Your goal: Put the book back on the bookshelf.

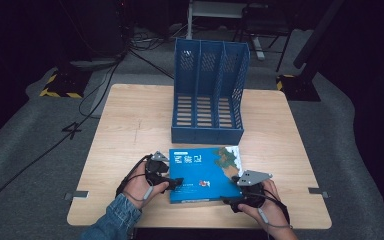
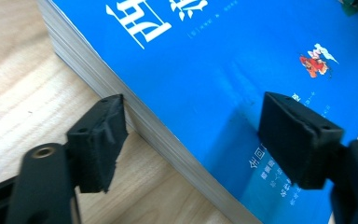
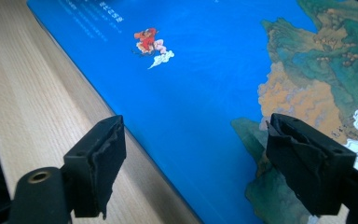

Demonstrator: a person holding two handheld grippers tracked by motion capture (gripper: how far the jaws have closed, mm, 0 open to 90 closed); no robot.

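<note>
Just wood table, dark rm.

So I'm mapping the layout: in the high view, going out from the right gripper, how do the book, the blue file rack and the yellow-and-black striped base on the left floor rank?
1. Book: flat on the table, right beside the right gripper.
2. Blue file rack: upright just beyond the book, mid-table.
3. Striped base: on the floor past the table's far left corner.

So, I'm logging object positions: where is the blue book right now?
The blue book lies flat at the table's near edge, just before the file rack.
</note>
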